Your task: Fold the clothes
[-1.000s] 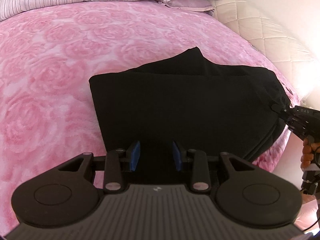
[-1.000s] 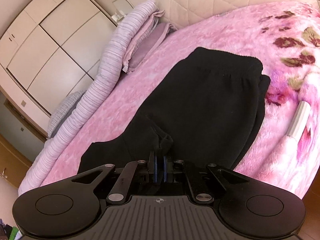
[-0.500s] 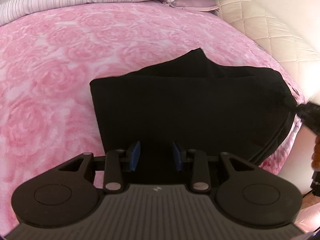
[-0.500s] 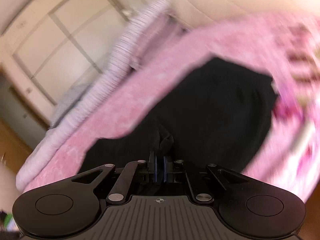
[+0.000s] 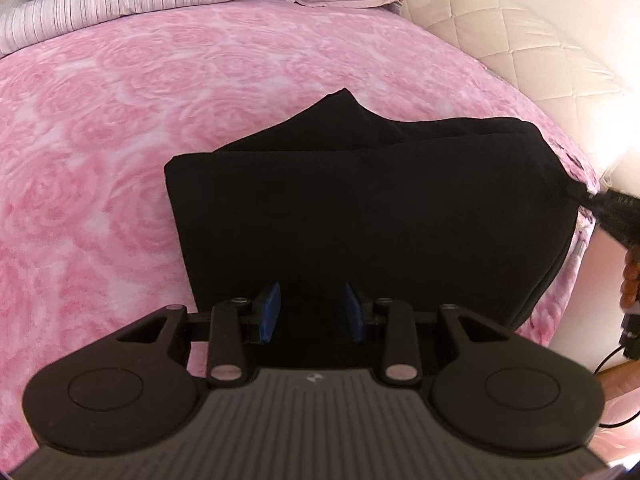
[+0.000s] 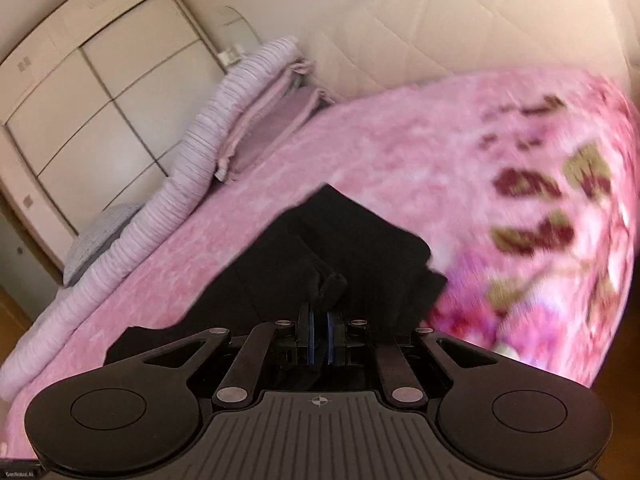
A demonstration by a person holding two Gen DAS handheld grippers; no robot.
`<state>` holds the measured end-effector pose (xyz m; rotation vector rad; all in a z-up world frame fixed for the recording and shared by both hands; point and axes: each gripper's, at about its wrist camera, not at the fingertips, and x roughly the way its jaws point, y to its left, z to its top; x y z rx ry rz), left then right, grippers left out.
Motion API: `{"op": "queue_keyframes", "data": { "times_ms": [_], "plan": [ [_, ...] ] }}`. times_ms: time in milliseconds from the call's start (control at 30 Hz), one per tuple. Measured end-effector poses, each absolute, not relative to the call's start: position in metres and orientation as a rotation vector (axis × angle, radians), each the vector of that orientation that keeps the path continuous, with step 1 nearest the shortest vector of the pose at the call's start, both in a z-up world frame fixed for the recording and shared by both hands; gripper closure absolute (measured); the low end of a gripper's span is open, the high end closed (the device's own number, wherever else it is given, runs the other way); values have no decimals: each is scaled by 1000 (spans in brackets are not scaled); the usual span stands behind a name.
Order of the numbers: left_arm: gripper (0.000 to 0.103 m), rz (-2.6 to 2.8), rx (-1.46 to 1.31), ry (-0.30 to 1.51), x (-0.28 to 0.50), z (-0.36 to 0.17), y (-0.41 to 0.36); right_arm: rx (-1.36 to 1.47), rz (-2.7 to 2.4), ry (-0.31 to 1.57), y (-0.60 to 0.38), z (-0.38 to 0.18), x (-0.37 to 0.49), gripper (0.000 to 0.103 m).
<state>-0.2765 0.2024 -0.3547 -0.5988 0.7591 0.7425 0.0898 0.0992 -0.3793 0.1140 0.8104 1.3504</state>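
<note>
The black garment (image 5: 360, 216) lies partly folded on the pink bed (image 5: 100, 160), near the bed's edge; its long axis runs across the left wrist view, from the squared fold to a pinched corner at the far right. The right tongs (image 6: 319, 336) are clamped on that bunched corner, so the right hand is the nearer one; the left tongs (image 5: 312, 312) hang part open over the near hem with nothing visibly pressed between the pads (image 5: 269, 312). The right wrist view is blurred; the layers underneath are hidden.
</note>
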Motion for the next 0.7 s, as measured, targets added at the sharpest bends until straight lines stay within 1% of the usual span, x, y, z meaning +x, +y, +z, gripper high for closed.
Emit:
{"op": "queue_keyframes", "data": {
  "times_ms": [167, 333, 467, 700],
  "plan": [
    [73, 735, -604, 763, -270, -358, 203, 108, 1393, 706, 104, -360, 93, 98],
    [73, 733, -610, 761, -267, -361, 203, 125, 1308, 809, 107, -390, 108, 98],
    [73, 731, -611, 761, -266, -360, 204, 144, 1336, 702, 101, -373, 103, 98],
    [73, 739, -610, 769, -264, -361, 204, 155, 1238, 784, 108, -397, 119, 98]
  ]
}}
